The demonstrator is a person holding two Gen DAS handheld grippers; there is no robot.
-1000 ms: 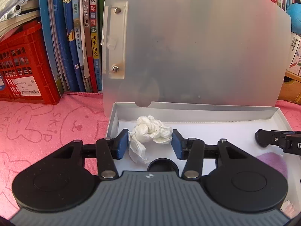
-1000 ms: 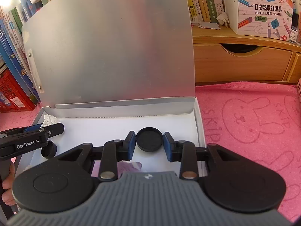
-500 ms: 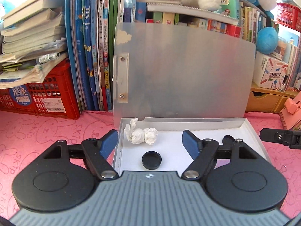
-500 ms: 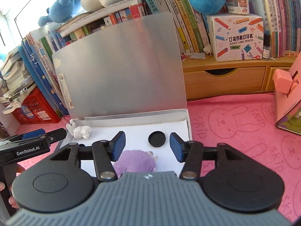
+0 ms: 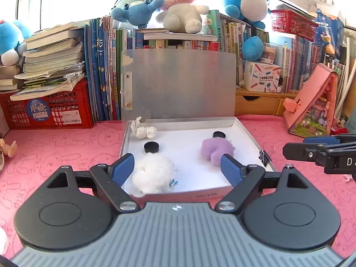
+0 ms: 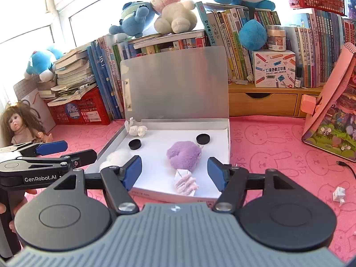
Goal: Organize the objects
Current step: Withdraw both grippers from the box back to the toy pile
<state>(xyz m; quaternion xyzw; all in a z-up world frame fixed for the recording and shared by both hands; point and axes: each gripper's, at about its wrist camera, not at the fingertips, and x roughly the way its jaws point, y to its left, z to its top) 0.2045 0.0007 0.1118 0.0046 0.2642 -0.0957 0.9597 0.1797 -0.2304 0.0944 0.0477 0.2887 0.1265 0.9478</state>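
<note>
An open flat box (image 5: 189,194) (image 6: 227,138) with a raised grey lid lies on the pink cloth. Inside lie a crumpled tissue (image 5: 143,130) (image 6: 136,130), two black caps (image 5: 151,147) (image 5: 219,134) (image 6: 135,144) (image 6: 203,138), a white pompom (image 5: 153,173) (image 6: 115,156) and a purple pompom (image 5: 217,150) (image 6: 183,155). My left gripper (image 5: 178,169) is open and empty, back over the box's near edge. My right gripper (image 6: 174,169) is open and empty, above the near edge, by a small pink tassel (image 6: 185,183).
Books, a red crate (image 5: 47,109), plush toys and a wooden drawer unit (image 6: 264,103) stand behind the box. A pink house model (image 5: 311,109) stands at the right, a doll (image 6: 19,122) at the left. A small paper scrap (image 6: 339,193) lies on the cloth.
Both grippers let go, the left of the tissue, the right of a black cap, opened wide and pulled back from the box. The whole box and shelf have come into view.
</note>
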